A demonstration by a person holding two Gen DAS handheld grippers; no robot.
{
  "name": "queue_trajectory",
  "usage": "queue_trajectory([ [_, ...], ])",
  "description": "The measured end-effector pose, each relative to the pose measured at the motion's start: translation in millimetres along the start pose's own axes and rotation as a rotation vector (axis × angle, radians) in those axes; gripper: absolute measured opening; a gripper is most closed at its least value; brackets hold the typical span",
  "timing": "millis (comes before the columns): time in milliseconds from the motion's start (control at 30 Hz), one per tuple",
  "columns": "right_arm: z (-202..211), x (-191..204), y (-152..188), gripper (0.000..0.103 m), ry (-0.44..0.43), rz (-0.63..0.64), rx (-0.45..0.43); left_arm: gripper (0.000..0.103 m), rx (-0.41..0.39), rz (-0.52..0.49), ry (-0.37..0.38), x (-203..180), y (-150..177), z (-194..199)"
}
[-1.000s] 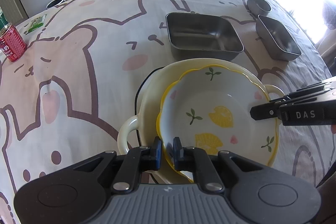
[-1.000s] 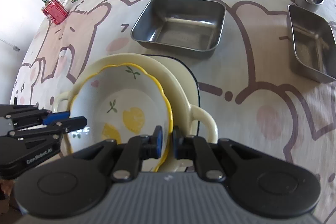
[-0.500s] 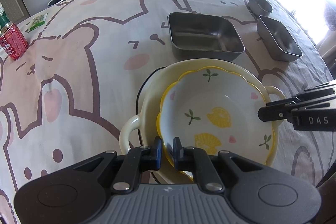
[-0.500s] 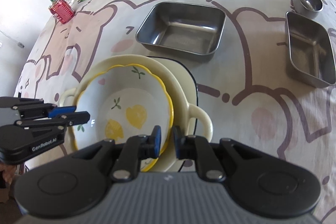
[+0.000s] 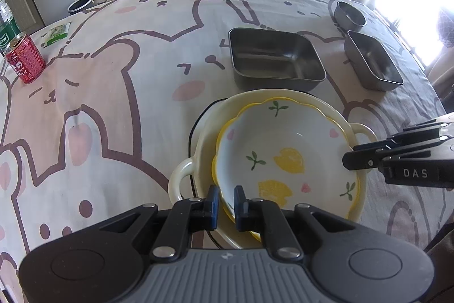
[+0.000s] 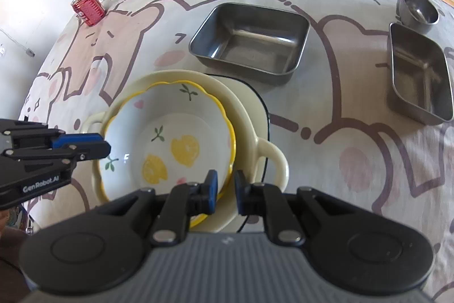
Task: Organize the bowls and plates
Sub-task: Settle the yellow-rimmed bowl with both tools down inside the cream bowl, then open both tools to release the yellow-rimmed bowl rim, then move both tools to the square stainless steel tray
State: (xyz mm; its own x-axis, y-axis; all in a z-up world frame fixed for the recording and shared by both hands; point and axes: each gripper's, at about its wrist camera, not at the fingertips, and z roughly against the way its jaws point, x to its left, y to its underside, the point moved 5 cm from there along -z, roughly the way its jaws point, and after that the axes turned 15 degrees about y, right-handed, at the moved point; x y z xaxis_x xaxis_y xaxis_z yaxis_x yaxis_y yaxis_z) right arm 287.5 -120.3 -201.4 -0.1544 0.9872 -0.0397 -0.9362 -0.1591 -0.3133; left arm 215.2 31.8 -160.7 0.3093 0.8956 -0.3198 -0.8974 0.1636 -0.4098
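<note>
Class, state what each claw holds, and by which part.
Both claws, left and right, pinch opposite sides of the yellow-rimmed, lemon-patterned ceramic bowl's scalloped rim.

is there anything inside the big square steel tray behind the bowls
No, the square steel tray shows only its bare metal floor, and the lemon-print bowl sits apart from it, nested in the cream handled dish.

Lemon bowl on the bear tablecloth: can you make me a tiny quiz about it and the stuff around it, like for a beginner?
1. True or false: the lemon bowl sits inside the cream two-handled dish.
2. How many steel dishes are on the table?
3. Where does the red can stand? A: in a steel dish. B: on the tablecloth. C: in the lemon bowl.

Key: 1 true; 2 three; 3 B.
</note>
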Motion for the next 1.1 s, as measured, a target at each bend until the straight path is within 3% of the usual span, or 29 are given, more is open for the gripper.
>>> queue_trajectory([
  [133, 4.2, -0.9, 1.0, 0.019, 0.002, 0.006, -0.014, 0.015, 0.002, -0.003, 0.007, -2.4, 0.8, 3.0],
  [233, 8.1, -1.8, 2.6, 0.022, 0.008, 0.015, -0.026, 0.027, -0.005, -0.011, 0.005, -4.9, 0.6, 6.5],
  [300, 12.3, -2.7, 2.8, 0.025, 0.014, 0.023, -0.041, 0.03, -0.012, -0.017, 0.005, -6.8, -0.8, 9.6],
  [500, 30.8, -5.4, 3.1, 0.039, 0.014, 0.031, -0.104, 0.052, -0.046, -0.04, 0.016, -16.5, -7.0, 22.3],
  [567, 37.8, -6.6, 2.4, 0.042, 0.018, 0.034, -0.13, 0.066, -0.063, -0.047, 0.02, -19.4, -9.9, 26.8],
  [733, 56.7, -15.1, -1.7, 0.064, 0.019, 0.005, -0.203, 0.081, -0.133, -0.062, 0.012, -23.9, -21.7, 41.1],
  [867, 70.3, -27.8, -9.1, 0.075, 0.032, -0.038, -0.265, 0.097, -0.212, -0.055, -0.009, -19.8, -35.6, 49.9],
  [1100, 72.4, -56.9, -29.6, 0.102, 0.088, -0.144, -0.364, 0.102, -0.318, -0.044, -0.059, -4.4, -71.6, 43.9],
])
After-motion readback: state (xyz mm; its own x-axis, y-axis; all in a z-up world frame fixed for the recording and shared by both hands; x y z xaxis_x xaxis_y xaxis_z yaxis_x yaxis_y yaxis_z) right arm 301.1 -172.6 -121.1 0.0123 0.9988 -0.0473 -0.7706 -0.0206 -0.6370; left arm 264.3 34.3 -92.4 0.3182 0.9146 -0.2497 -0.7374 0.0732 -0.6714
